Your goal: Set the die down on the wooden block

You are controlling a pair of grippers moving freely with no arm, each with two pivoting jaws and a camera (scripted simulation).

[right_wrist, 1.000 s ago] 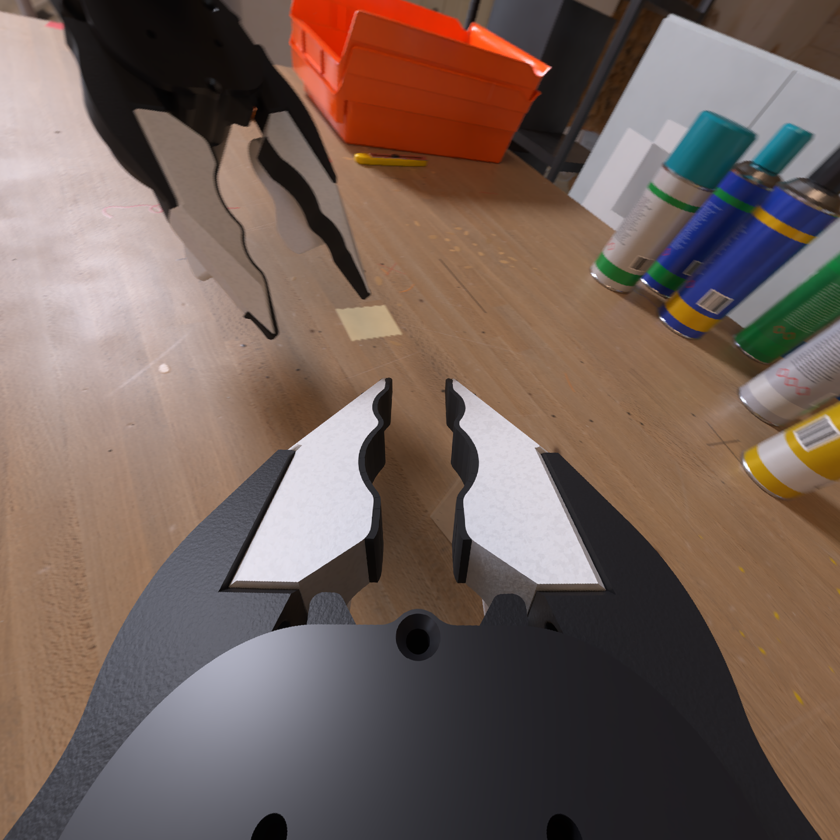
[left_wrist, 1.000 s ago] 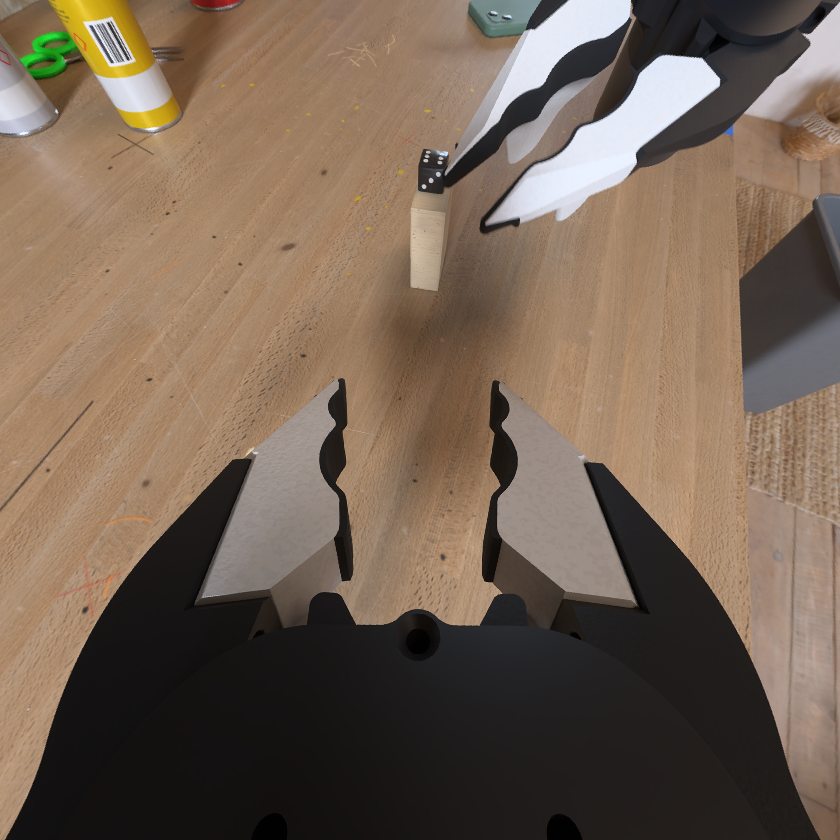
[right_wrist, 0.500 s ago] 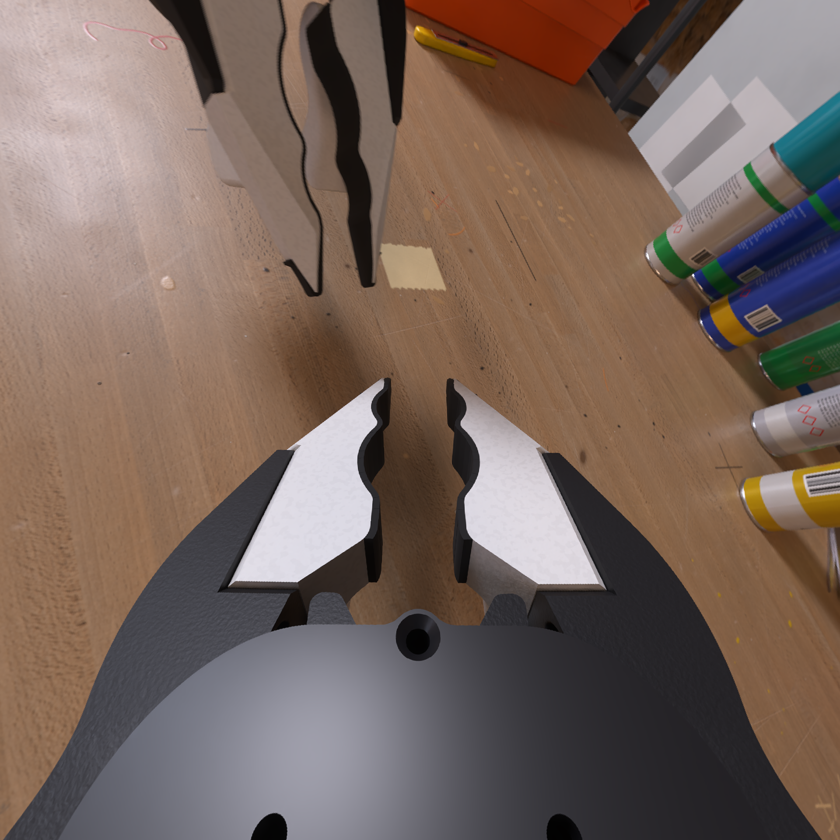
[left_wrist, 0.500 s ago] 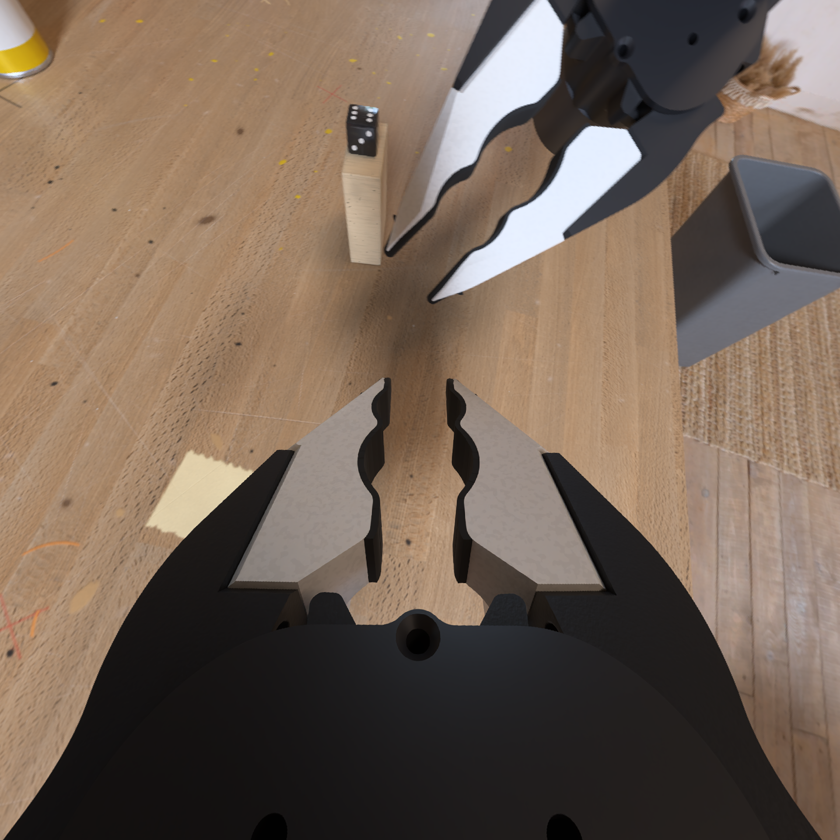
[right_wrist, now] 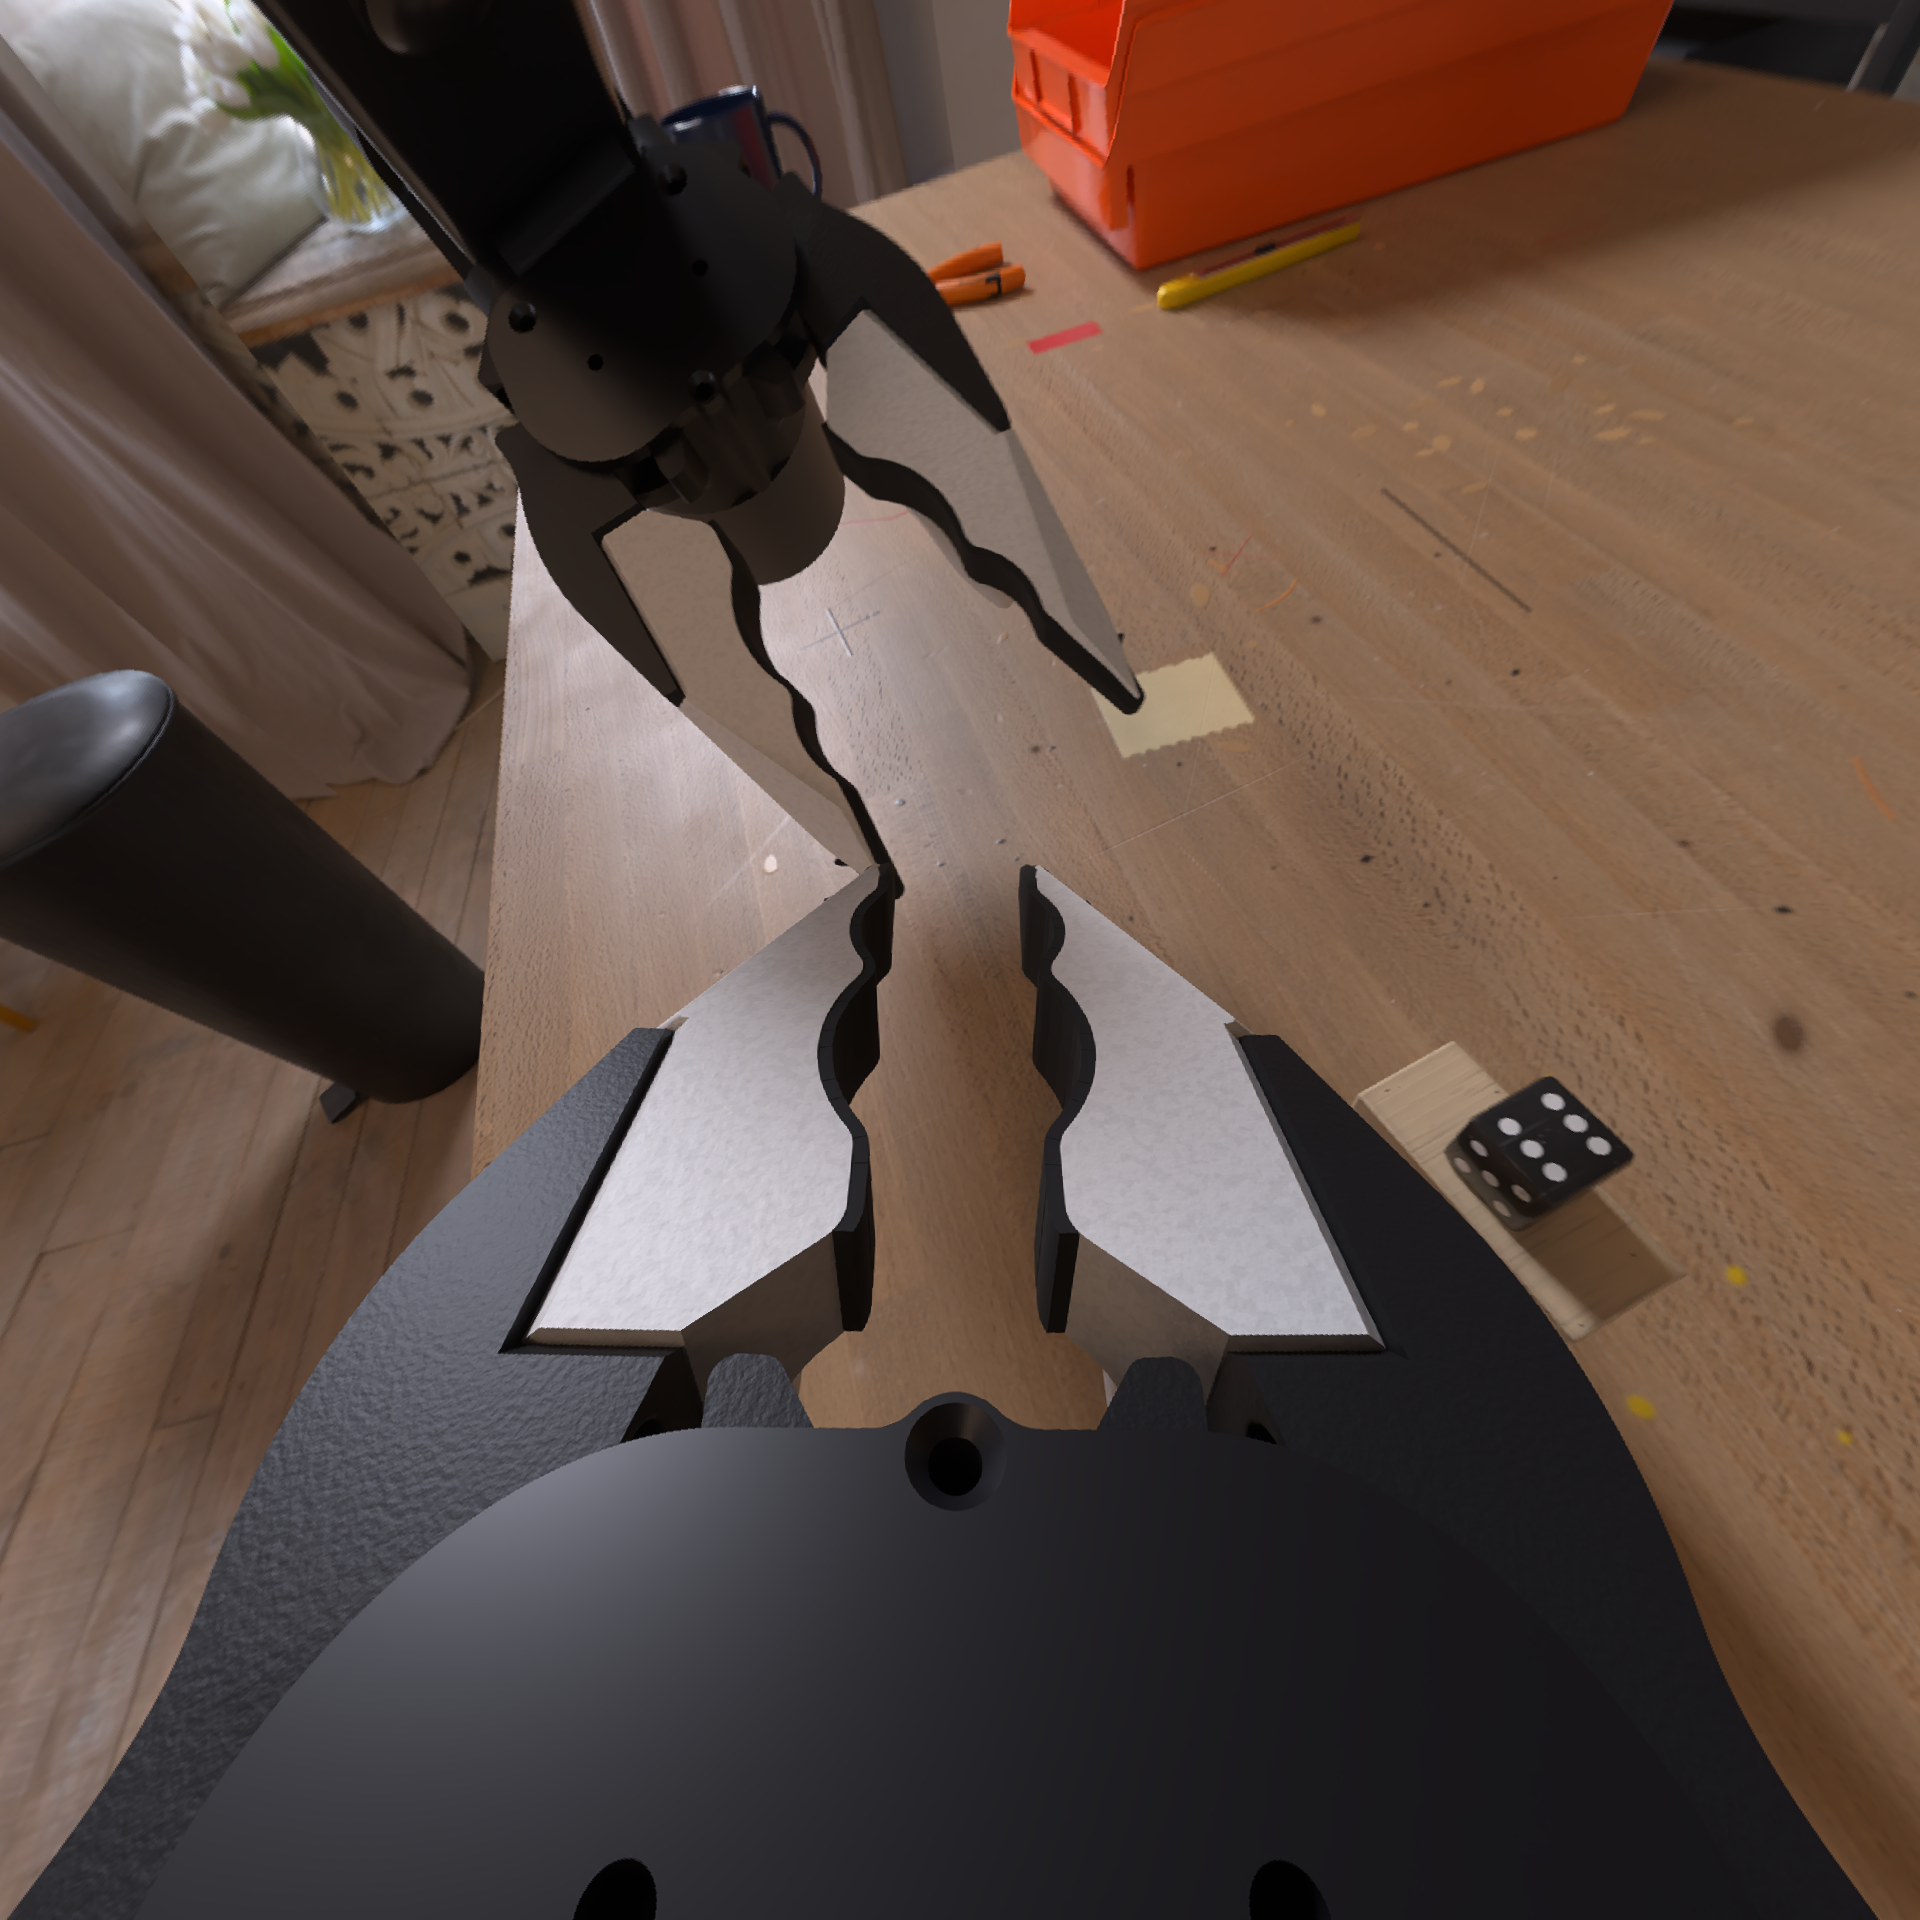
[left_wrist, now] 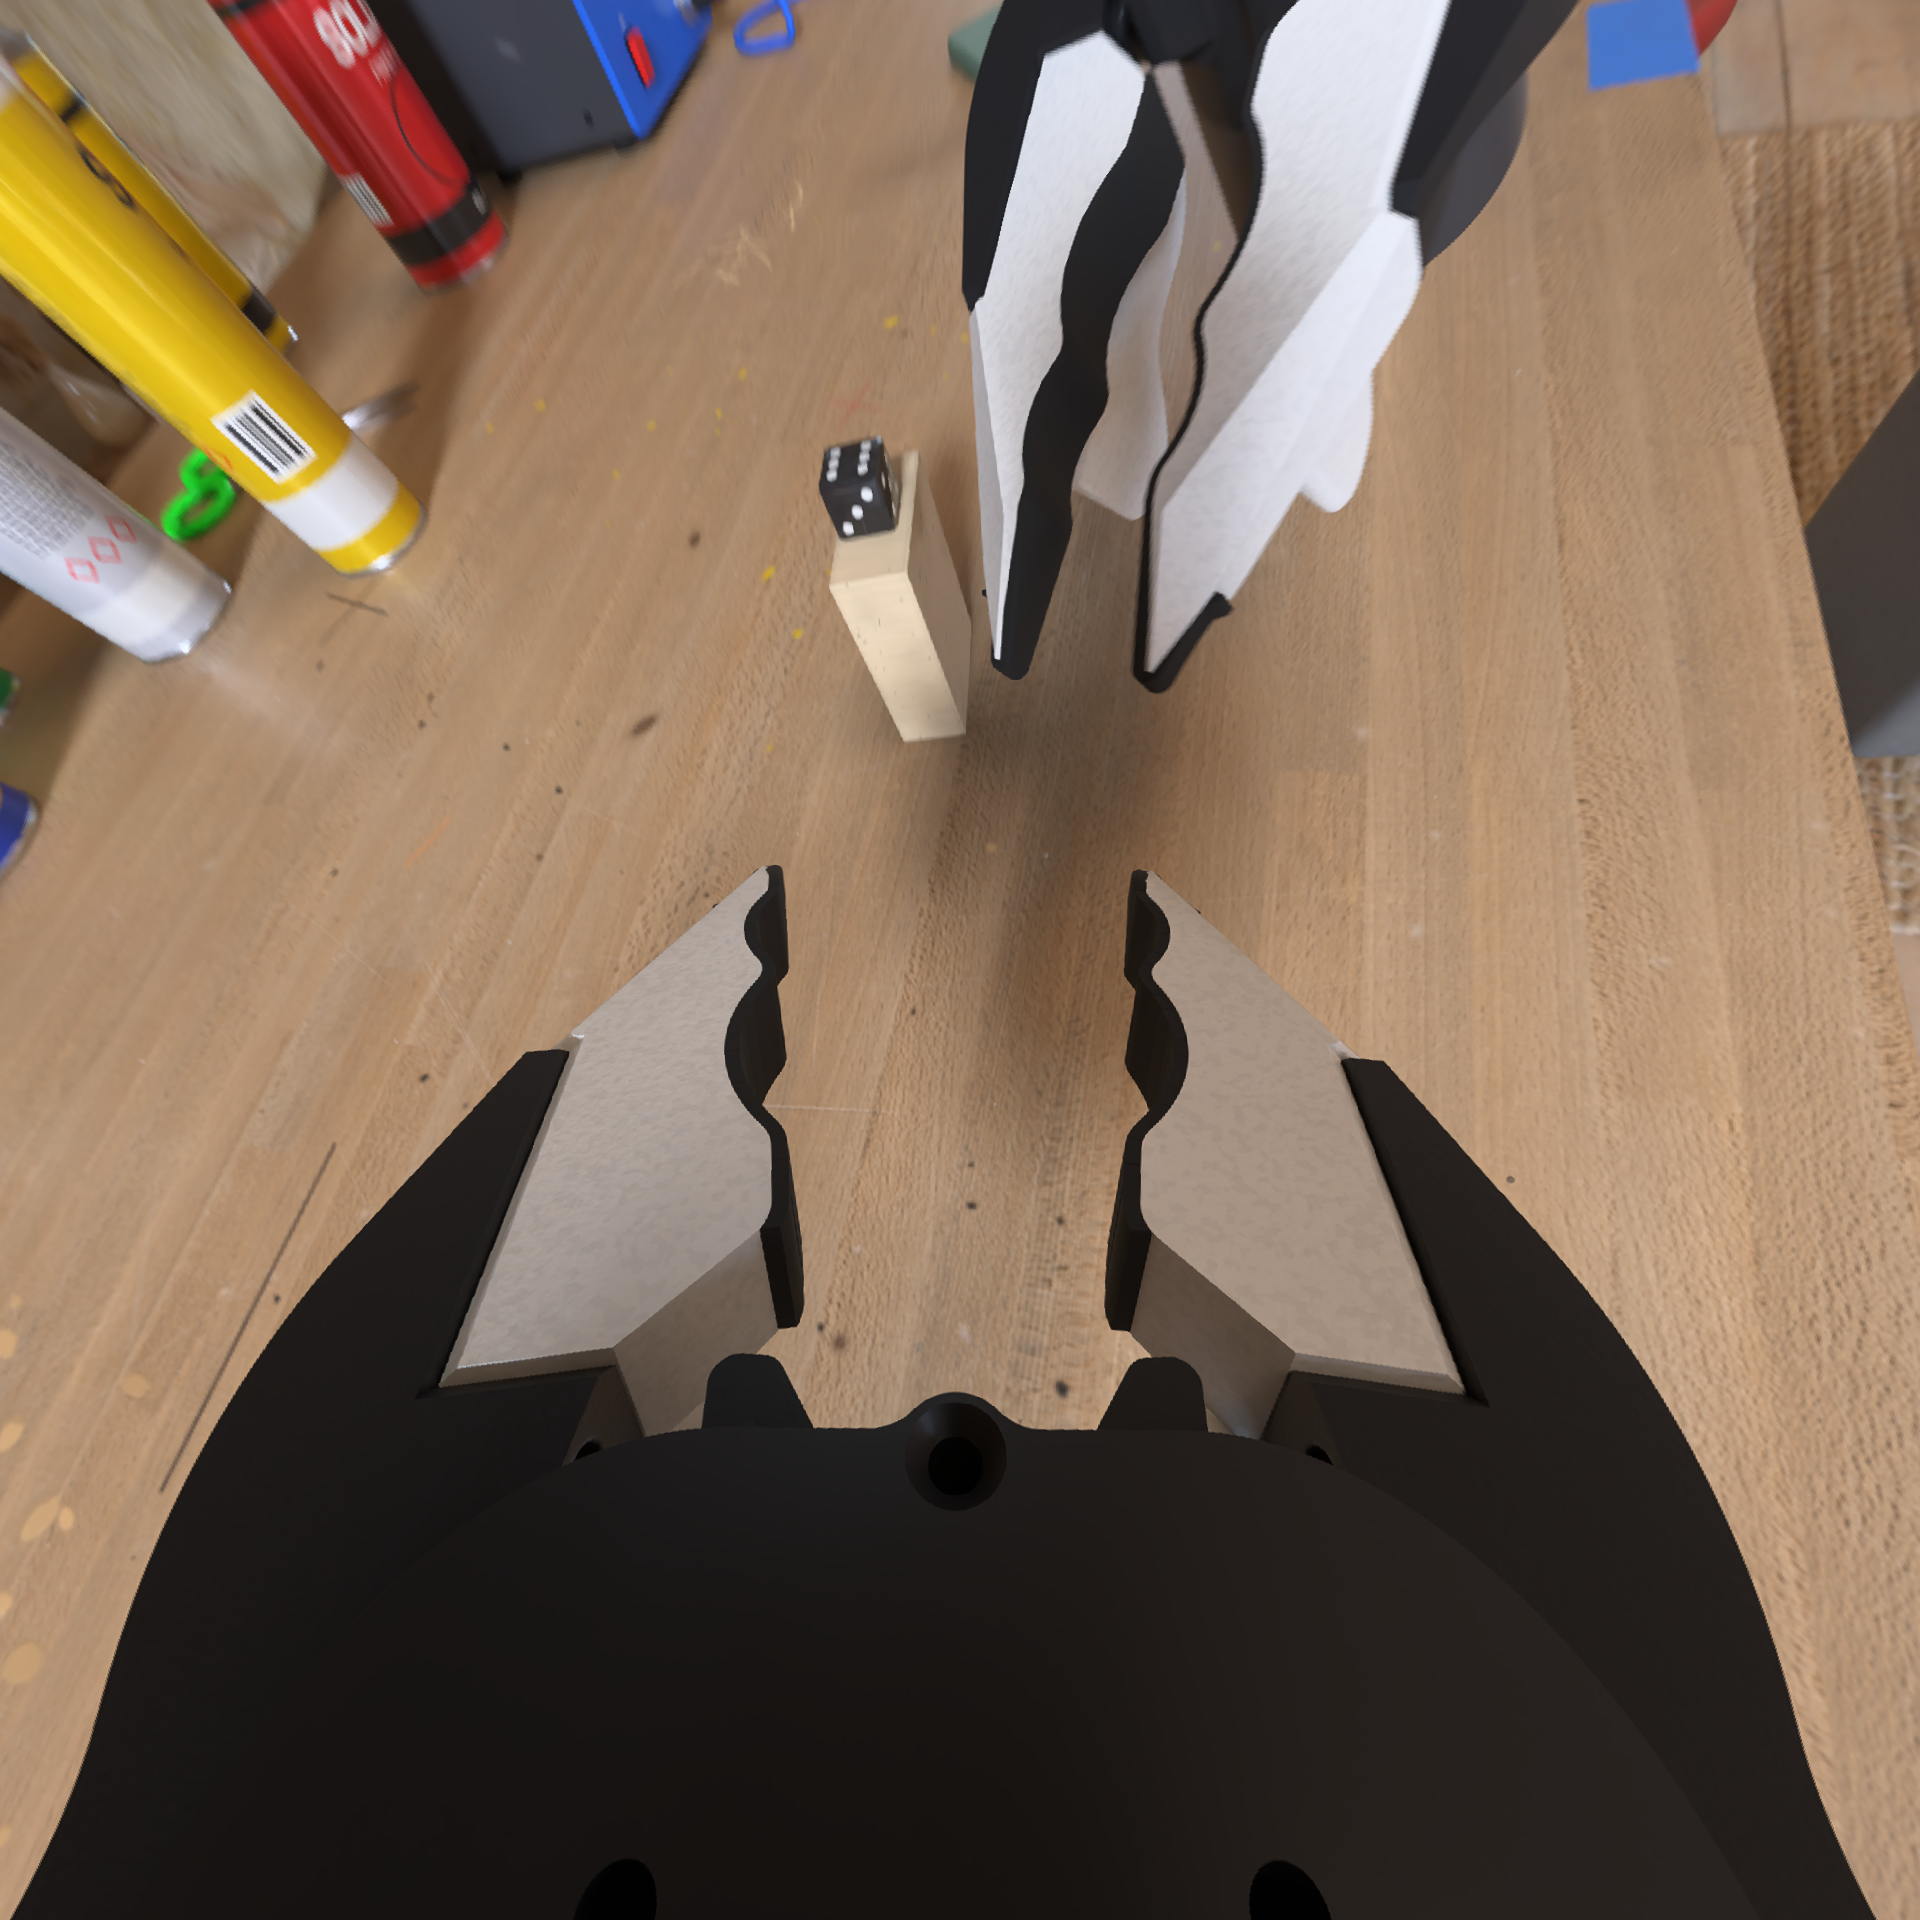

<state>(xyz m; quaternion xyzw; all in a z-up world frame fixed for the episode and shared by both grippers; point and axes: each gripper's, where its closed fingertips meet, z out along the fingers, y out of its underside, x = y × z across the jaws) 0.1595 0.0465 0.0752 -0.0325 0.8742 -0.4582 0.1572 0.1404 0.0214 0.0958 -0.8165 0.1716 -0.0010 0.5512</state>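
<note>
A black die (left_wrist: 857,488) with white pips rests on the far end of a pale wooden block (left_wrist: 914,634) lying on the workbench. Nothing holds it. My left gripper (left_wrist: 956,883) is open and empty, low over the table, well short of the block. My right gripper (left_wrist: 1086,670) hangs tip-down just right of the block, jaws nearly together with nothing between them. In the right wrist view my right gripper (right_wrist: 956,883) has the die (right_wrist: 1538,1153) and block (right_wrist: 1418,1091) off to its right, and the left gripper (right_wrist: 997,779) faces it, close ahead.
Spray cans, yellow (left_wrist: 177,343), red (left_wrist: 384,145) and white (left_wrist: 83,561), lie at the left with green scissors (left_wrist: 197,499). An orange bin (right_wrist: 1299,114), a yellow knife (right_wrist: 1257,265) and a tan patch (right_wrist: 1179,707) lie farther off. The table edge (right_wrist: 494,935) and a black stool (right_wrist: 156,883) lie left.
My left gripper has opened wide from a narrow gap. Both grippers have swung round; the right one now hangs beside the block. The die stays on the block.
</note>
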